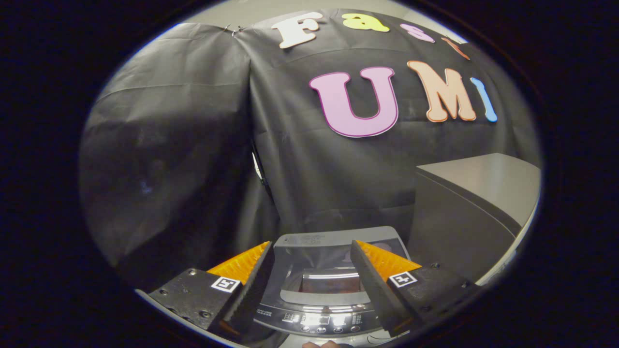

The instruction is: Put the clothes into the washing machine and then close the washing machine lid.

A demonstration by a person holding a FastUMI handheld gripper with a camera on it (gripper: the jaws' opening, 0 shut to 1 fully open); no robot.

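Here, the hand-held gripper (312,251) is held with its two fingers spread wide apart, and nothing is gripped between them. A small toy washing machine (316,290) is seen between and just below the fingers, its lid (333,241) raised upright at the back and its drum opening exposed. A control panel (319,319) is set along its near edge. A grey cabinet (476,203) is placed just beside the machine on the right. Black cloth (193,145) is hung behind everything as the booth wall.
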